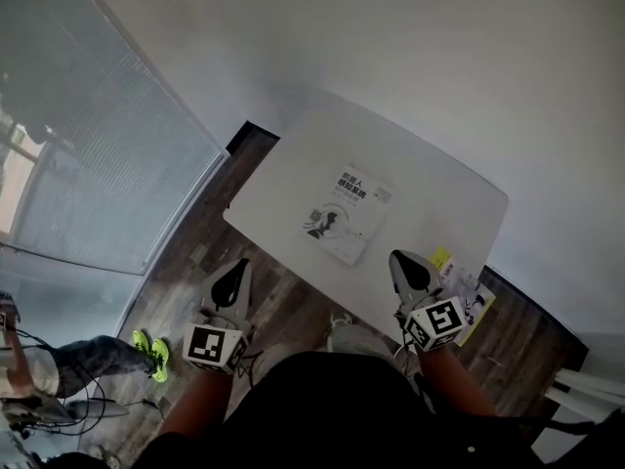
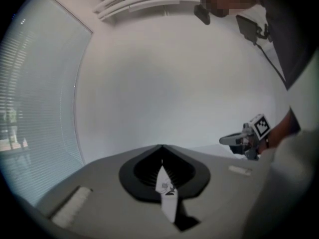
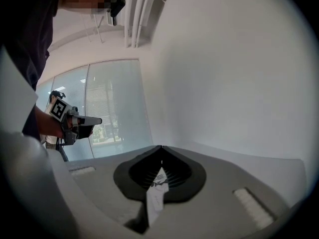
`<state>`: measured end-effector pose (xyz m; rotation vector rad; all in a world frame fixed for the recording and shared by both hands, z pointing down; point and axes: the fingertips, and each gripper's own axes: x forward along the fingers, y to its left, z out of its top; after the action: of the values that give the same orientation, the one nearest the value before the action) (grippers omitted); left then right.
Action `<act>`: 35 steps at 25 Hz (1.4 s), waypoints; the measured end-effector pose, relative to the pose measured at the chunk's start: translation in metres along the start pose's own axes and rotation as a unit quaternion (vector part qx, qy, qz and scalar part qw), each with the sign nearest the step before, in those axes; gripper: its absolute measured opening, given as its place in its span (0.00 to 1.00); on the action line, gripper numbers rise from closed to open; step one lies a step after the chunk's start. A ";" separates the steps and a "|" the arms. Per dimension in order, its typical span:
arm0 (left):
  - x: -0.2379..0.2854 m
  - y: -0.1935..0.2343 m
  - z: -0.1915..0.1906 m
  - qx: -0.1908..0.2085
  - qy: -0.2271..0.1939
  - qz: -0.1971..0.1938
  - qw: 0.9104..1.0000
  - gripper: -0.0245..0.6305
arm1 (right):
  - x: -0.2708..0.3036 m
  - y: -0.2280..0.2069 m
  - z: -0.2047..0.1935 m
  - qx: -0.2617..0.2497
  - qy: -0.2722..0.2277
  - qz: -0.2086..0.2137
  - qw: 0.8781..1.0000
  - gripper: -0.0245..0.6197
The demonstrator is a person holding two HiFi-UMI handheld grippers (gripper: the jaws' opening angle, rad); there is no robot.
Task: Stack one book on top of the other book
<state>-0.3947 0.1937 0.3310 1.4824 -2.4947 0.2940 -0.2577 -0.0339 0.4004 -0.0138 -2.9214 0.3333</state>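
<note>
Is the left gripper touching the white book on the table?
Apart. The head view shows the left gripper short of the table edge, with floor and bare tabletop between it and the white book.

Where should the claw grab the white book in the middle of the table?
Probably the white book by its near edge, coming in low from the person's side: it lies flat, and that edge sits closest to the front of the table.
</note>
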 end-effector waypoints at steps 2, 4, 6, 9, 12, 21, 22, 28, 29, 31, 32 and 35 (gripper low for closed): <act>0.010 -0.001 0.002 0.000 0.002 -0.006 1.000 0.04 | 0.007 -0.005 0.000 0.002 0.003 0.001 1.000 0.04; 0.018 -0.001 0.005 0.007 0.012 -0.011 1.000 0.04 | 0.012 -0.008 0.001 0.003 0.002 0.001 1.000 0.04; 0.025 0.003 0.006 0.016 0.019 -0.016 1.000 0.04 | 0.015 -0.009 0.003 0.006 -0.001 -0.001 1.000 0.04; 0.041 0.008 0.009 0.014 0.015 -0.034 0.999 0.04 | 0.016 -0.013 -0.001 0.016 0.002 -0.017 1.000 0.04; 0.061 0.007 0.015 0.018 0.007 -0.065 0.998 0.04 | 0.015 -0.021 -0.003 0.021 0.005 -0.044 0.999 0.04; 0.122 0.011 0.027 0.031 -0.009 -0.164 0.986 0.04 | 0.005 -0.033 0.006 0.023 -0.007 -0.144 0.989 0.04; 0.129 0.011 0.029 0.030 -0.010 -0.175 0.984 0.04 | 0.005 -0.034 0.006 0.025 -0.008 -0.155 0.988 0.04; 0.164 -0.002 0.040 0.017 -0.012 -0.255 0.967 0.04 | -0.004 -0.033 0.009 0.035 -0.016 -0.228 0.973 0.04; 0.169 -0.004 0.039 0.020 -0.012 -0.270 0.962 0.04 | -0.006 -0.033 0.008 0.040 -0.014 -0.241 0.970 0.04; 0.178 -0.008 0.037 0.021 -0.012 -0.298 0.954 0.04 | -0.011 -0.032 0.006 0.051 -0.014 -0.269 0.962 0.04; 0.183 -0.009 0.035 0.021 -0.010 -0.310 0.950 0.04 | -0.014 -0.031 0.006 0.054 -0.017 -0.282 0.958 0.04; 0.194 -0.019 0.022 0.030 0.001 -0.356 0.934 0.04 | -0.026 -0.026 0.007 0.054 -0.023 -0.323 0.945 0.04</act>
<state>-0.4703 0.0165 0.3680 2.2656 -1.7786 0.2313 -0.2334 -0.0616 0.3946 0.9499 -2.7385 0.3759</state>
